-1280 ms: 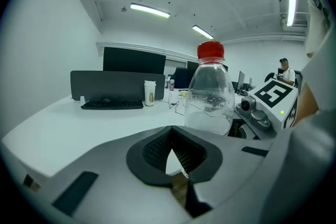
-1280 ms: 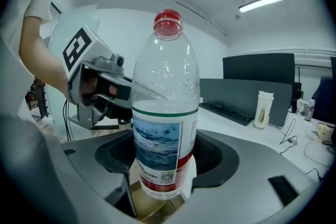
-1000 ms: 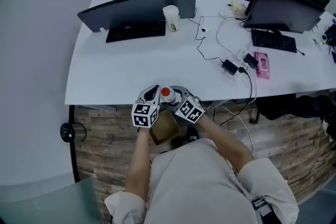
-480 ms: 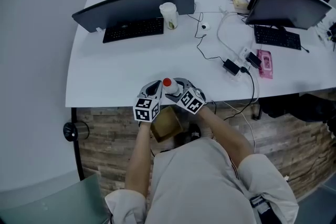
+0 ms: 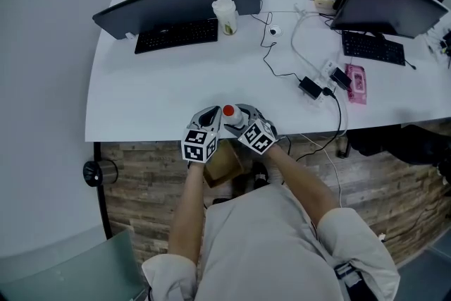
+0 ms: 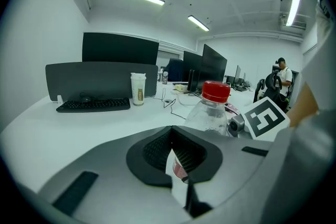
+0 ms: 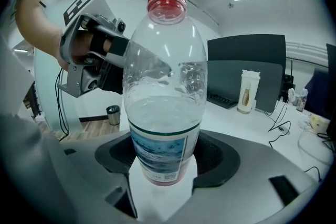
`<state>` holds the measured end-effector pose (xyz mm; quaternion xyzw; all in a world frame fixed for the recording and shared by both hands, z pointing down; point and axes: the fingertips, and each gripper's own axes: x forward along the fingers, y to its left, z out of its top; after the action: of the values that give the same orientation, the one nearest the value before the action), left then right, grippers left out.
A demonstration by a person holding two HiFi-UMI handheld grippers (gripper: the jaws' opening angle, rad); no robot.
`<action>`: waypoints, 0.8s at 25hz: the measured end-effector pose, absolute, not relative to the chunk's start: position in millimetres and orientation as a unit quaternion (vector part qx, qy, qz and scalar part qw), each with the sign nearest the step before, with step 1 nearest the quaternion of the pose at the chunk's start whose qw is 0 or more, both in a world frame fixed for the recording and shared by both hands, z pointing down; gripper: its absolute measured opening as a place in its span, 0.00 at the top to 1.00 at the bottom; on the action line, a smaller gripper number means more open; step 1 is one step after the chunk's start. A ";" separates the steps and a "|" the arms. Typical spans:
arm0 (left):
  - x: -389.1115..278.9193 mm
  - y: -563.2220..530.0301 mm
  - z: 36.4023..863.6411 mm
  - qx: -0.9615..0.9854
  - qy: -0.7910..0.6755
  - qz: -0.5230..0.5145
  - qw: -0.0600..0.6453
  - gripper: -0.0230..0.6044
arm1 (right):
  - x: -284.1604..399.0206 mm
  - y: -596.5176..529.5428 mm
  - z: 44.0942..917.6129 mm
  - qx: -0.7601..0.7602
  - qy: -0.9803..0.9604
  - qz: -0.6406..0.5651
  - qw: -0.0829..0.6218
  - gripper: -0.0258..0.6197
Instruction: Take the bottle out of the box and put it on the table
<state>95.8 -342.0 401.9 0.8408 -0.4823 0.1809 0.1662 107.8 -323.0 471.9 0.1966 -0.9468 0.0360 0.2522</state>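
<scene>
Right claw [image 7: 164, 176]: clamped on the lower body of the bottle [image 7: 164, 113], one jaw on each side of its blue and white label. The bottle stands upright in the grip. It is clear, roughly half full of water, with a red cap on top.

Left claw [image 6: 178, 176]: jaws drawn together, only a thin slit between them, nothing gripped. It sits just to the left of the bottle, its tip pointing at the bottle's side. Whether it touches the bottle cannot be determined.

Position, from the head view: the bottle [image 5: 230, 113] is held between the two marker cubes, above the near edge of the white surface [image 5: 162, 95]. The brown box [image 5: 224, 164] lies lower, just in front of that edge and against the person's body. The bottle is clear of it.

Further back on the surface: a black keyboard [image 5: 176, 35], a dark monitor [image 5: 180, 0] behind it, and a pale cup [image 5: 226, 16] beside the monitor. To the right run black cables and a pink packet [image 5: 354, 83].
</scene>
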 end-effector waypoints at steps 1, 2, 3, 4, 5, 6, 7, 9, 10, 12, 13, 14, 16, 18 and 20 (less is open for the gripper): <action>96.3 -341.2 403.3 0.840 -0.483 0.180 0.167 0.94 | 108.4 -323.3 472.3 0.199 -0.947 0.035 0.250 0.48; 96.7 -340.1 404.7 0.840 -0.483 0.180 0.169 0.94 | 109.1 -323.8 472.6 0.202 -0.947 0.035 0.248 0.48; 97.1 -338.5 405.9 0.839 -0.484 0.180 0.170 0.94 | 109.7 -324.1 472.9 0.204 -0.947 0.036 0.247 0.48; 97.2 -336.2 406.9 0.839 -0.484 0.180 0.171 0.94 | 110.1 -324.0 472.9 0.205 -0.946 0.036 0.247 0.48; 96.9 -333.4 407.4 0.838 -0.485 0.181 0.172 0.94 | 110.1 -323.5 472.6 0.205 -0.946 0.037 0.247 0.48; 96.3 -330.3 407.7 0.838 -0.485 0.182 0.173 0.94 | 110.1 -322.9 472.2 0.207 -0.946 0.038 0.248 0.48; 95.6 -327.2 407.8 0.837 -0.486 0.182 0.174 0.94 | 110.5 -322.7 472.0 0.209 -0.945 0.040 0.248 0.48; 94.1 -321.3 408.3 0.835 -0.489 0.181 0.178 0.94 | 113.1 -323.4 472.4 0.218 -0.942 0.051 0.249 0.48; 93.5 -317.7 408.9 0.833 -0.490 0.180 0.181 0.94 | 115.4 -323.2 472.5 0.224 -0.941 0.061 0.247 0.48; 93.7 -308.1 411.4 0.831 -0.492 0.181 0.188 0.94 | 121.3 -320.4 471.6 0.236 -0.937 0.079 0.245 0.48; 94.4 -303.0 412.9 0.830 -0.492 0.181 0.191 0.94 | 125.1 -318.8 471.1 0.242 -0.935 0.086 0.245 0.48; 95.0 -298.3 414.1 0.830 -0.492 0.181 0.193 0.94 | 129.1 -317.8 470.5 0.248 -0.933 0.091 0.244 0.48; 95.1 -289.5 415.8 0.829 -0.491 0.181 0.196 0.94 | 137.2 -316.8 468.2 0.260 -0.929 0.099 0.242 0.47; 94.8 -279.7 417.5 0.828 -0.491 0.181 0.199 0.94 | 146.8 -314.8 468.2 0.274 -0.925 0.103 0.244 0.47; 95.8 -268.3 419.3 0.829 -0.490 0.181 0.201 0.94 | 156.7 -309.9 470.3 0.288 -0.919 0.107 0.247 0.47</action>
<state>95.8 -268.3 419.3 0.8289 -0.4896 0.1808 0.2015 156.7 -309.9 470.3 0.2876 -0.9193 0.1067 0.2465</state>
